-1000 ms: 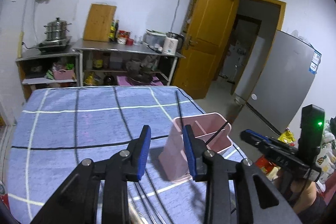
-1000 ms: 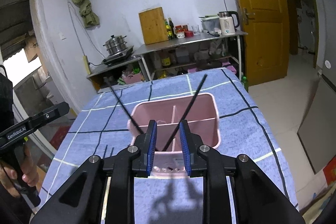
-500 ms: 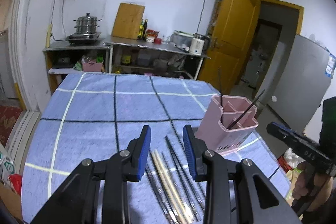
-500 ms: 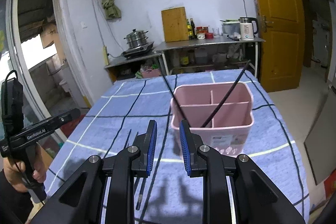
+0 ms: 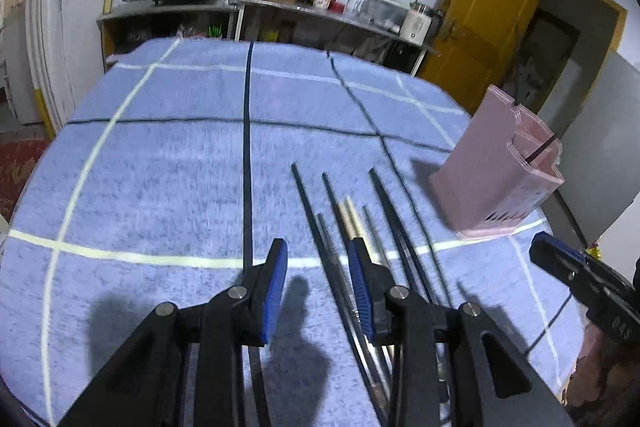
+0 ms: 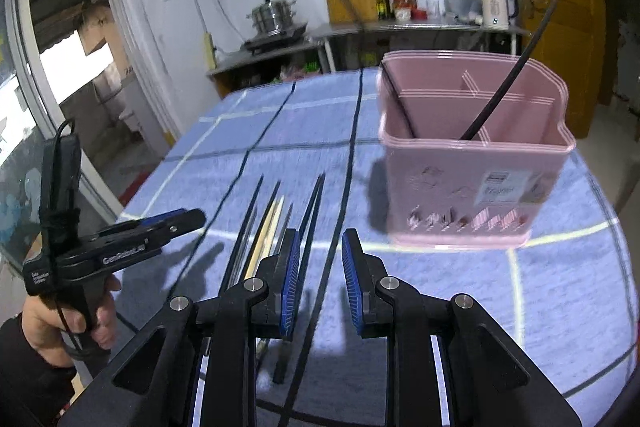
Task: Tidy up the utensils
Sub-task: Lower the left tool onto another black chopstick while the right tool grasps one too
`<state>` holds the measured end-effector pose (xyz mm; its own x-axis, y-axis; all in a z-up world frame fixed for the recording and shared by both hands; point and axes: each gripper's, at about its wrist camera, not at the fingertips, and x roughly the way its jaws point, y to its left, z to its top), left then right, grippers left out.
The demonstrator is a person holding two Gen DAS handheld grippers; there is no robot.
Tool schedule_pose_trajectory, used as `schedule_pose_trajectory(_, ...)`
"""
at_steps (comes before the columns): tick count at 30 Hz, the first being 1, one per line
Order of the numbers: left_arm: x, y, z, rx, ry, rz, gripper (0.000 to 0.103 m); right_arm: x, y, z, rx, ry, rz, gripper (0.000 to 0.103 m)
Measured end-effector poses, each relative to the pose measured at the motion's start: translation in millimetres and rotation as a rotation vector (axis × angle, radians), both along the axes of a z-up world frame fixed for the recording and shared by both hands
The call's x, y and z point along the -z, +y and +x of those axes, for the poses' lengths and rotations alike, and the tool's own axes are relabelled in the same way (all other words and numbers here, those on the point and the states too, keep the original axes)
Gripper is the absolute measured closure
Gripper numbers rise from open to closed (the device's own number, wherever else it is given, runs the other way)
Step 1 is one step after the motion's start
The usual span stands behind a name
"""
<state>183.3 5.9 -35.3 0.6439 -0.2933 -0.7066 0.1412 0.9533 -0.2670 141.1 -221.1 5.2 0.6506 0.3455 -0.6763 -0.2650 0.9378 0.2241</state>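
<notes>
Altogether two grippers and one pink utensil holder [image 6: 474, 163] are in play, plus a loose row of chopsticks [image 5: 356, 223] lying side by side on the blue checked cloth [image 5: 160, 163] that covers the surface; I count roughly seven to nine sticks, mostly dark with two pale ones among them, though the blur prevents an exact count. Two more dark chopsticks [image 6: 508, 75] lean inside the holder. The left gripper [image 5: 318, 275] hovers over the near ends of the row, jaws parted with nothing between them, and the sticks run under its right finger. The right gripper [image 6: 320, 269] is likewise spread apart and empty, with the row just left of its gap and the holder ahead to its right. Only the right wrist view shows the holder's inner dividers and its label; the left wrist view shows just its side wall and one stick tip.
</notes>
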Motion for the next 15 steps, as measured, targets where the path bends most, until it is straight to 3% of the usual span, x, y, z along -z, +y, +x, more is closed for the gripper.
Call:
schedule_pose_trajectory(6,19.3,-5.6,10.8,-0.004,0.042,0.011,0.07,27.3,14.8,14.7,-0.029,0.057,-0.014,0.08)
schedule_pose_trajectory(15,29.7,-16.8,18.3,-0.015,0.061,0.057,0.07,40.1,23.3,25.3,-0.041,0.084,-0.017,0.08)
